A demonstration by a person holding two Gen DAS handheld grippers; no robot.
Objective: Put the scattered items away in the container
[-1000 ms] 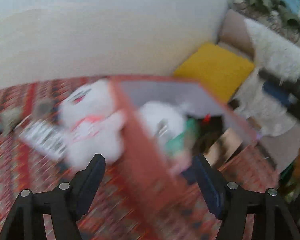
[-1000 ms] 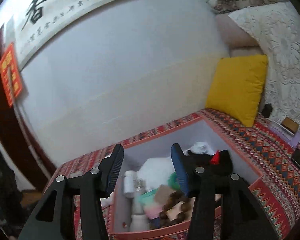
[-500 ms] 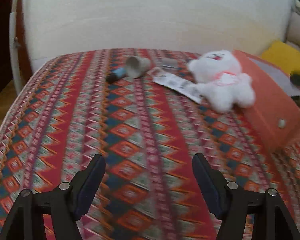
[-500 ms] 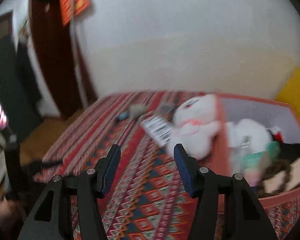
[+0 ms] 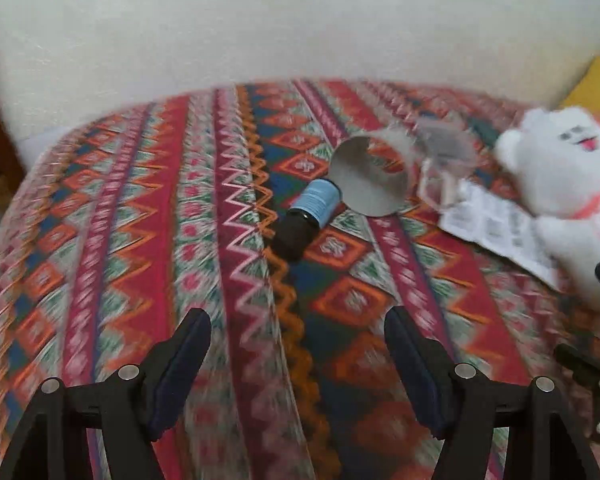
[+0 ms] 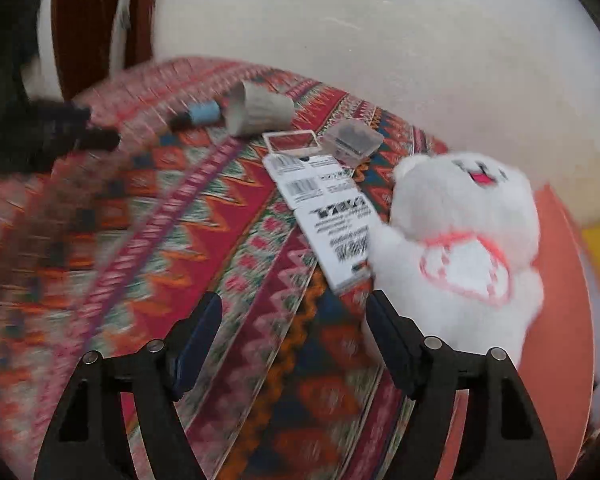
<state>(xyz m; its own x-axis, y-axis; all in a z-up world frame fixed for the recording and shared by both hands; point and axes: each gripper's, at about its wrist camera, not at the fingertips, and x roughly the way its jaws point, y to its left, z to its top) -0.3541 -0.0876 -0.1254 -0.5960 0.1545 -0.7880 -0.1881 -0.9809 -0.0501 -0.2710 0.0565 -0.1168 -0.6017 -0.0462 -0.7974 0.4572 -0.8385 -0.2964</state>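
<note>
The left gripper (image 5: 298, 354) was held spread and empty above the patterned bedspread (image 5: 140, 216); the right gripper (image 6: 294, 338) was opening, empty, beside the white plush toy (image 6: 460, 240).

1. White plush bear with pink bib (image 5: 556, 184): cut off by the 3 o'clock edge in the left wrist view; outline smeared.
2. Small clear plastic case (image 5: 446, 148): blurred there, contents unreadable.
3. Orange-red container wall (image 6: 556, 320): interior out of view at 3 o'clock in the right wrist view.
4. White printed card (image 6: 324, 204): one end hidden under the bear; text illegible.
5. Patterned red woven cover (image 6: 60, 240): streaked at 9 o'clock.
</note>
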